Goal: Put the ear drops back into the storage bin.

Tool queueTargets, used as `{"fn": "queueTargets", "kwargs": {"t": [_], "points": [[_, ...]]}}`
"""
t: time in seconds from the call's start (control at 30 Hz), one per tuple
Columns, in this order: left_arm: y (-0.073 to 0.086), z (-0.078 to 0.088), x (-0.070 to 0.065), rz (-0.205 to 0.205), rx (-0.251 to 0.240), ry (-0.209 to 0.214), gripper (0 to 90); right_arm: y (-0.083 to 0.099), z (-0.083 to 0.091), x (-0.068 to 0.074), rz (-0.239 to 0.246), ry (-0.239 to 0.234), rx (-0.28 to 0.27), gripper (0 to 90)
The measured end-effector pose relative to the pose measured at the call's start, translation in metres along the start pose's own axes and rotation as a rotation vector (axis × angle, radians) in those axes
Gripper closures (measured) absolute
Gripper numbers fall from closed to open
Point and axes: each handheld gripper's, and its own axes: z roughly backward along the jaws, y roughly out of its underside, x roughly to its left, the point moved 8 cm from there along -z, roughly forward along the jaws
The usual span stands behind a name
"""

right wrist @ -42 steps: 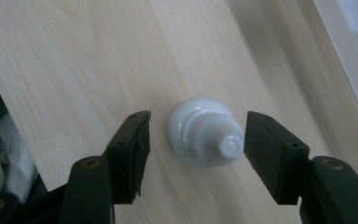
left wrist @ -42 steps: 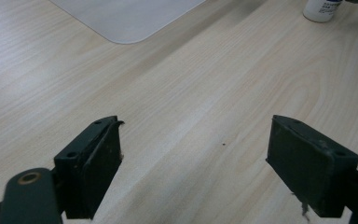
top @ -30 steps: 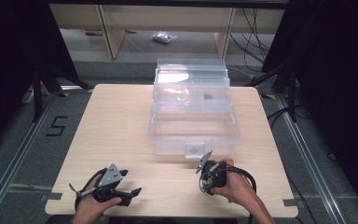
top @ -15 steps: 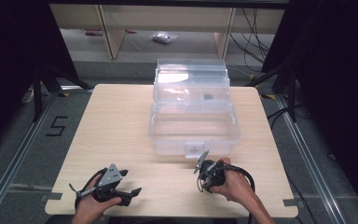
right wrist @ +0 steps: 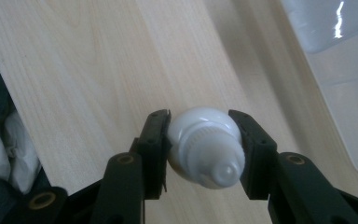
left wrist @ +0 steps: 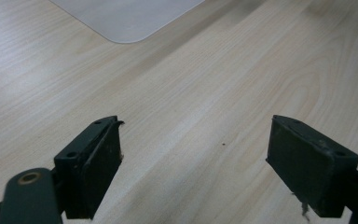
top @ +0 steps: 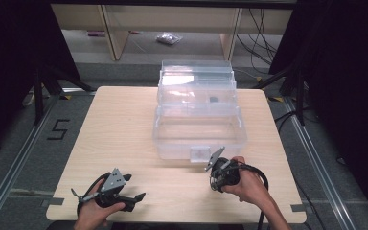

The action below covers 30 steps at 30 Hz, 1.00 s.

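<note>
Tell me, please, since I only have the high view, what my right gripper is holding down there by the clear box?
Observer: The right gripper is clamped on a small white bottle.
Operator: Which way does it lie in the jaws?
Observer: Its narrow nozzle end points back toward the gripper's camera.
Operator: And is my left gripper holding anything?
Observer: No; the left gripper is wide open over bare table.
</note>
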Motion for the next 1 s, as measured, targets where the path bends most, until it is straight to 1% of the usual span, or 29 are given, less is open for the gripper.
{"fn": "queueTargets", "kwargs": {"t": [0.03,0.07,0.1,0.13,0.17,0.2,0.23,0.3,0.33,0.37,0.4,0.43,0.5,0.57,0.6,0.63,0.67,0.7,0.73,0.8,0.83,0.87,0.9,0.93,0.97,1.0], "points": [[0.000,0.000,-0.003,0.029,-0.003,0.008,17.0,0.000,0.004,-0.001,-0.003,-0.025,0.012,60.1],[0.000,0.000,-0.003,0.029,-0.003,0.008,17.0,-0.001,0.005,-0.002,0.003,-0.011,-0.002,60.1],[0.000,0.000,-0.003,0.029,-0.003,0.008,17.0,-0.001,0.005,-0.002,0.003,-0.011,-0.002,60.1],[0.000,0.000,0.000,0.003,-0.003,0.000,17.0,-0.001,0.007,-0.003,0.001,-0.010,-0.007,60.1],[0.000,0.000,-0.003,0.032,-0.006,0.008,17.0,-0.003,0.012,-0.005,-0.003,-0.011,-0.015,60.1],[0.000,0.000,-0.003,0.028,-0.003,0.008,17.0,-0.003,0.013,-0.007,0.000,-0.004,-0.013,60.1],[0.000,-0.001,-0.005,0.042,-0.012,0.016,17.0,-0.004,0.015,-0.008,0.004,-0.003,-0.014,60.1],[-0.001,-0.001,-0.005,0.049,-0.015,0.016,17.0,-0.004,0.016,-0.009,-0.003,-0.003,-0.014,60.0],[0.000,-0.001,-0.002,0.019,-0.006,0.007,17.0,-0.005,0.020,-0.011,-0.004,-0.003,-0.015,60.1],[0.000,0.000,-0.001,0.013,-0.005,0.003,17.0,-0.005,0.021,-0.012,-0.005,-0.004,-0.014,60.1],[0.000,0.000,-0.001,0.013,-0.005,0.003,17.0,-0.005,0.022,-0.013,-0.006,-0.003,-0.014,60.1],[0.000,0.000,-0.003,0.028,-0.002,0.008,17.0,-0.006,0.024,-0.014,-0.004,0.001,-0.015,60.1],[0.000,0.000,-0.003,0.026,-0.003,0.007,17.0,-0.006,0.027,-0.016,-0.013,0.005,-0.012,60.1],[0.000,0.000,-0.003,0.028,-0.003,0.008,17.0,-0.007,0.031,-0.018,-0.007,0.002,-0.018,60.1],[0.000,0.000,-0.003,0.025,-0.002,0.007,17.0,-0.007,0.034,-0.019,-0.017,0.010,-0.012,60.1],[0.000,0.000,-0.002,0.021,-0.002,0.008,17.0,-0.007,0.035,-0.020,-0.003,0.011,-0.014,60.1],[0.000,-0.001,-0.005,0.048,-0.015,0.018,17.0,-0.008,0.037,-0.021,-0.004,0.013,-0.015,60.1],[0.000,-0.001,-0.005,0.048,-0.015,0.017,17.0,-0.009,0.040,-0.022,-0.002,0.010,-0.016,60.1],[0.000,0.000,-0.003,0.025,-0.001,0.011,17.0,-0.010,0.041,-0.022,-0.001,0.009,-0.017,60.1],[0.000,0.000,-0.002,0.023,-0.002,0.006,17.0,-0.011,0.044,-0.023,0.002,0.013,-0.018,60.1],[-0.001,-0.001,-0.005,0.046,-0.015,0.018,17.0,-0.012,0.047,-0.025,-0.010,0.012,-0.015,60.1],[0.000,-0.001,-0.006,0.048,-0.014,0.018,17.0,-0.013,0.048,-0.027,-0.006,0.006,-0.019,60.1],[0.000,0.000,-0.005,0.046,-0.004,0.016,17.0,-0.014,0.049,-0.028,-0.002,0.001,-0.017,60.1],[0.000,0.000,-0.005,0.046,-0.004,0.016,17.0,-0.014,0.049,-0.028,-0.002,0.001,-0.017,60.1],[0.000,-0.001,-0.005,0.048,-0.015,0.017,17.0,-0.014,0.049,-0.030,-0.006,-0.001,-0.017,60.1],[0.000,0.000,-0.002,0.019,-0.003,0.005,17.0,-0.016,0.052,-0.033,-0.016,-0.001,-0.018,60.1]]}}
